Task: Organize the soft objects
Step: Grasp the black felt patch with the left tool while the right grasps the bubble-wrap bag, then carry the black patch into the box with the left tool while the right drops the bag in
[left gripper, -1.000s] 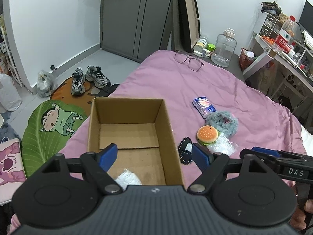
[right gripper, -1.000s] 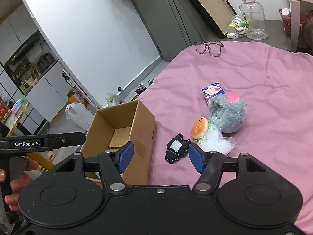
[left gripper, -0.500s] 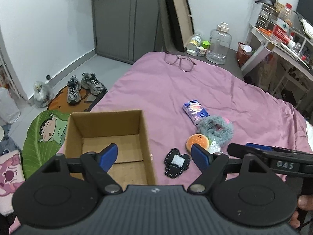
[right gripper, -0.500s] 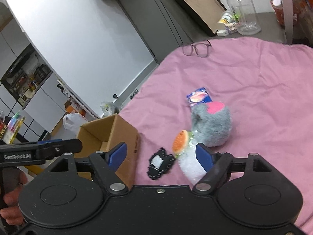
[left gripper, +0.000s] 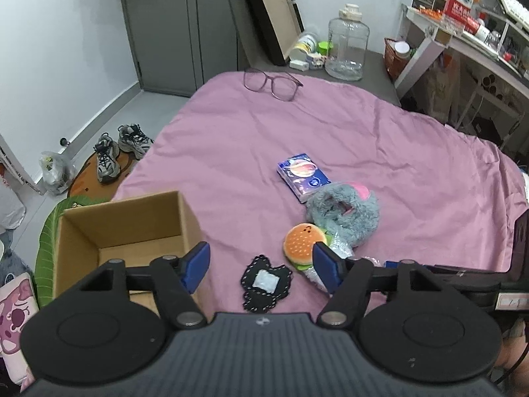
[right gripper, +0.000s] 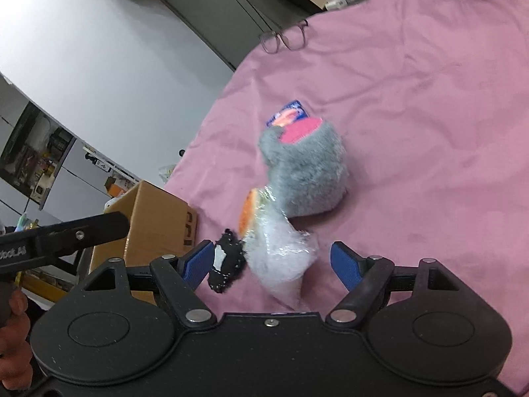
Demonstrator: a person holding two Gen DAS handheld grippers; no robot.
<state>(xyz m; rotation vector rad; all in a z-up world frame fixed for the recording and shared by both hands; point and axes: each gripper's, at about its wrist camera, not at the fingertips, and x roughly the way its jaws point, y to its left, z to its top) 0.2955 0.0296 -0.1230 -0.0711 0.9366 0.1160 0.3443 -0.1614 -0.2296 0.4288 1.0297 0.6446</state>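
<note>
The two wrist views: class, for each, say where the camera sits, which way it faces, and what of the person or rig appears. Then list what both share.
Left wrist: on the left gripper, facing down along the bed; empty jaws closing above the black patch; cardboard box at left.
Right wrist: on the right gripper, tilted downward, open jaws around the plastic bag; a hand holds the other gripper.
Shared: burger toy, grey plush, glasses, box, patch.
</note>
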